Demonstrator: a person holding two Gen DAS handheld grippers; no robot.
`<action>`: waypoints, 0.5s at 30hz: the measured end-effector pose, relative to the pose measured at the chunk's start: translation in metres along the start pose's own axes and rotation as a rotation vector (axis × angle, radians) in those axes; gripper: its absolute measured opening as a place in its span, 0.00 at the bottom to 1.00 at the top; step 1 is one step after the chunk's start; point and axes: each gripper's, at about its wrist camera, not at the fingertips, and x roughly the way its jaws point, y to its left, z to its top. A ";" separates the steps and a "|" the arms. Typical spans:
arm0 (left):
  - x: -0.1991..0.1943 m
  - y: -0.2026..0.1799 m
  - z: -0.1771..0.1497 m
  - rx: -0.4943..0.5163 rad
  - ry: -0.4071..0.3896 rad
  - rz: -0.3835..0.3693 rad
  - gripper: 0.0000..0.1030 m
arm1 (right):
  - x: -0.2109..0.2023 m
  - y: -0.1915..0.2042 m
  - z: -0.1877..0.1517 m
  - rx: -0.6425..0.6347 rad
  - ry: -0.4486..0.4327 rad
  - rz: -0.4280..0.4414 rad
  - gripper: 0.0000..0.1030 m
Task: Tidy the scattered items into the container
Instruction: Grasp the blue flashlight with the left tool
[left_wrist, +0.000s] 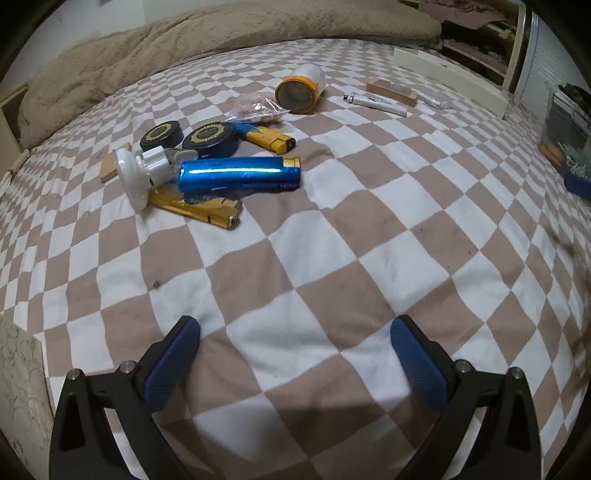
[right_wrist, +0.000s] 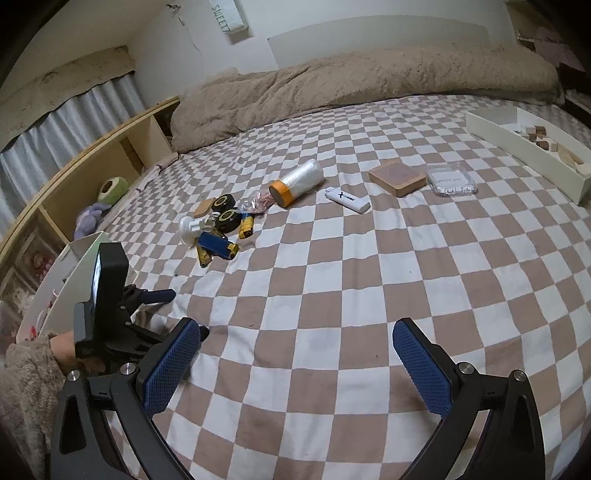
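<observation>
A brown-and-white checkered bedsheet (right_wrist: 332, 295) covers the bed, and a rumpled beige fleece blanket (right_wrist: 369, 77) lies bunched along its far edge. To the left stands a wooden shelf unit (right_wrist: 110, 147); 1 open compartment holds a green plush toy (right_wrist: 112, 188) with a purple plush toy (right_wrist: 90, 218) just below it. A sign reading "SWEET" (right_wrist: 229, 14) hangs on the white wall.

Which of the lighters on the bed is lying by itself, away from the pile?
The white lighter with the black X print. It lies alone right of the orange-capped roll; the blue lighter and yellow ones sit in the cluster.
</observation>
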 end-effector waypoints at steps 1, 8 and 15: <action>0.000 0.001 0.002 -0.003 -0.002 -0.004 1.00 | 0.001 0.000 -0.001 0.001 0.004 -0.004 1.00; 0.006 0.010 0.025 -0.030 -0.028 0.032 1.00 | 0.010 -0.007 -0.007 0.009 0.041 -0.034 1.00; 0.017 0.019 0.053 -0.014 -0.070 0.145 1.00 | 0.014 -0.010 -0.009 0.030 0.051 -0.020 1.00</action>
